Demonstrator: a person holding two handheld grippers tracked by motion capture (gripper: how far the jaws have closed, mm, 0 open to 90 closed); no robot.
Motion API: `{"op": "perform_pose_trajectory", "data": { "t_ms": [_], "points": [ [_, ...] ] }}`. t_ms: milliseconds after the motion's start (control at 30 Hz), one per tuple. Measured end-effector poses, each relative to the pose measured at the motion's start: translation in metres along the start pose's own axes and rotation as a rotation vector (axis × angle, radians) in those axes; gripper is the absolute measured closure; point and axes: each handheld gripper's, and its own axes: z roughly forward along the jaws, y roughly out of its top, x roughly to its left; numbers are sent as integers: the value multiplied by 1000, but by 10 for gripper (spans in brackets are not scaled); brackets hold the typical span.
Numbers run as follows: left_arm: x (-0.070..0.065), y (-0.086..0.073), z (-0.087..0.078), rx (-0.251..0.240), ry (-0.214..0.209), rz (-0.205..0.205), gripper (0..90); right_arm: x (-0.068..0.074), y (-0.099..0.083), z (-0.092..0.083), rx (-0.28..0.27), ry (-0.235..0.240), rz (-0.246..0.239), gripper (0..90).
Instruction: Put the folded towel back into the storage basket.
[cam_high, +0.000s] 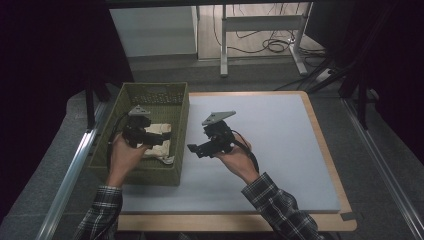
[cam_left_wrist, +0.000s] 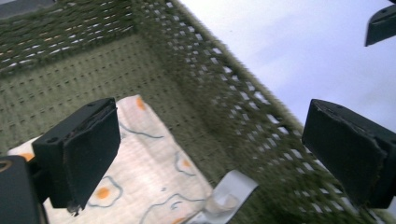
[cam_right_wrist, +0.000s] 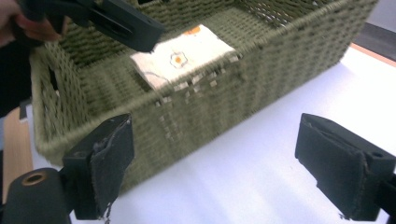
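Note:
A green woven basket (cam_high: 145, 174) stands at the left of the white mat (cam_high: 280, 150). Inside it lies a folded cream cloth (cam_high: 161, 131) printed with fried eggs, with a pale tag (cam_left_wrist: 229, 191) at its near corner. My left gripper (cam_high: 152, 135) hovers open over the cloth, nothing between its jaws; its own view looks down on the cloth (cam_left_wrist: 149, 172) and the basket's wall (cam_left_wrist: 243, 107). My right gripper (cam_high: 199, 146) is held open over the mat just right of the basket, facing the basket's side (cam_right_wrist: 210, 107). In that view the cloth (cam_right_wrist: 187, 58) lies under the left gripper (cam_right_wrist: 126, 23).
The mat lies on a wooden table (cam_high: 330, 150); its broad right part is bare. A metal rail (cam_high: 70, 170) runs along the table's left side. Beyond the table, a desk frame (cam_high: 260, 25) and cables (cam_high: 275, 45) are on the floor.

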Motion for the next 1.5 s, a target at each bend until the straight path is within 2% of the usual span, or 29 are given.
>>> {"op": "perform_pose_trajectory", "data": {
  "t_ms": [133, 300, 700, 800, 1033, 1133, 1500],
  "points": [
    [-12, -1, -1, -16, -9, 10, 36, -5, -12, -7, 10, -9, 5, 105],
    [-31, -2, 3, -26, -19, 48, 20, -12, -27, -14, 20, -24, 17, 94],
    [-81, 1, 18, -49, -82, 112, 3, -27, -55, -41, 28, -76, 31, 69],
    [-95, 2, 21, -57, -69, 141, 1, -30, -63, -49, 33, -91, 33, 68],
    [-120, 2, 25, -82, -114, 150, 1, -39, -81, -71, 35, -122, 53, 67],
    [-133, 0, 29, -95, -154, 144, 1, -44, -89, -83, 31, -138, 65, 67],
    [-170, -16, 47, -102, -196, 199, 1, -52, -120, -117, 19, -173, 107, 67]
  ]
}}
